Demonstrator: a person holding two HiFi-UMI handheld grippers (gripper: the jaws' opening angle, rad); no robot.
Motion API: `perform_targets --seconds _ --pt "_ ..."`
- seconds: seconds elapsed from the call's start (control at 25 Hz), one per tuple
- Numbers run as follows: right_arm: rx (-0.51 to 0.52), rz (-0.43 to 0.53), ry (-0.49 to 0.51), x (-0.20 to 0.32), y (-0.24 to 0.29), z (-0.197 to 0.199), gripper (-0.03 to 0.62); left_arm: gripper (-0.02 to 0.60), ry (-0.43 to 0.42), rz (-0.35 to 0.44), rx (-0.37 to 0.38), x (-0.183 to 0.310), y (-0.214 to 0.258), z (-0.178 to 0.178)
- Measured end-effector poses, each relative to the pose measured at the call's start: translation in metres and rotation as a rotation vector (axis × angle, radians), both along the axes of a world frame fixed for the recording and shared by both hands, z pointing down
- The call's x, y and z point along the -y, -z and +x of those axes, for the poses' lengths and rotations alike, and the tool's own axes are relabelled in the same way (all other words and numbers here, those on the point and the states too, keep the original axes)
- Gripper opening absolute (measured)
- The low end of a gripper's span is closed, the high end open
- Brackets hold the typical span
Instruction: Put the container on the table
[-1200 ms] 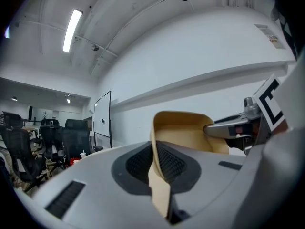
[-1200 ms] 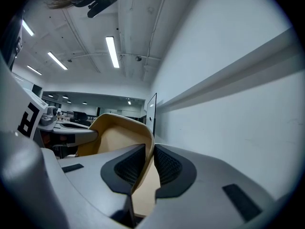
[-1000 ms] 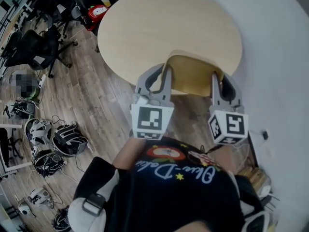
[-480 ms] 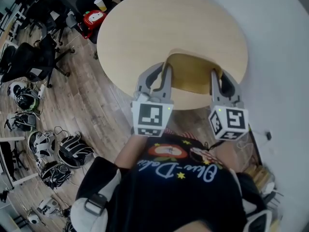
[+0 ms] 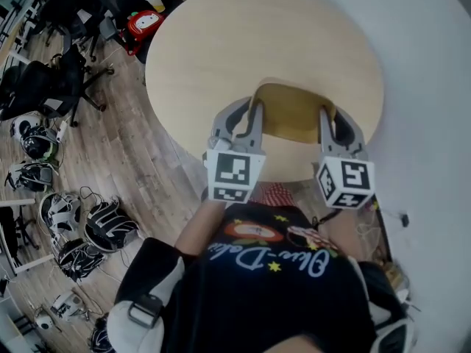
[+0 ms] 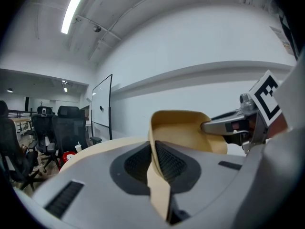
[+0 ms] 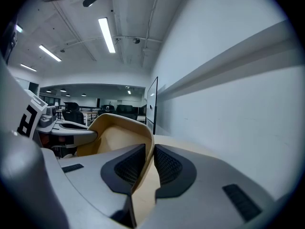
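Observation:
A tan open container (image 5: 291,113) hangs between my two grippers, over the near edge of the round wooden table (image 5: 221,43). My left gripper (image 5: 250,116) is shut on the container's left wall (image 6: 153,142), which runs between its dark pads. My right gripper (image 5: 325,120) is shut on the right wall (image 7: 148,144). In the left gripper view the container's hollow (image 6: 183,132) shows with the right gripper (image 6: 238,125) beyond it. The right gripper view shows the container's inside (image 7: 114,137) and the left gripper (image 7: 66,130).
A white wall (image 5: 434,87) runs close along the table's right side. Black office chairs (image 5: 66,72) and a red toy (image 5: 145,22) stand on the wooden floor at the left. Helmets and gear (image 5: 81,226) lie on the floor lower left.
Both grippers have carried the container forward, from the table's near edge to further over its top. Both grips are unchanged.

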State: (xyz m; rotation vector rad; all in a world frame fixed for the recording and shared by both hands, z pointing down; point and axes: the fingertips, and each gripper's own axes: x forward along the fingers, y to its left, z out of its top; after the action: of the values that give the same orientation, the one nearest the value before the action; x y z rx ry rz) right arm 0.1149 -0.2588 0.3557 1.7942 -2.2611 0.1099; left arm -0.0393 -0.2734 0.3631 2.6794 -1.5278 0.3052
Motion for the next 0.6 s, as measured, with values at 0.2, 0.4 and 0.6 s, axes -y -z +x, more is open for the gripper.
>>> perform_targets --seconds 0.2,0.4,0.6 --pt "0.008 -0.053 0.046 0.037 -0.023 0.003 0.057 0.006 0.041 -0.064 0.002 0.028 -0.023 0.002" --pt "0.038 -0.141 0.078 0.073 -0.053 0.012 0.057 0.006 0.057 -0.155 0.013 0.059 -0.053 0.011" --pt "0.025 -0.226 0.106 0.100 -0.080 0.014 0.057 0.014 0.063 -0.251 0.032 0.081 -0.085 0.015"
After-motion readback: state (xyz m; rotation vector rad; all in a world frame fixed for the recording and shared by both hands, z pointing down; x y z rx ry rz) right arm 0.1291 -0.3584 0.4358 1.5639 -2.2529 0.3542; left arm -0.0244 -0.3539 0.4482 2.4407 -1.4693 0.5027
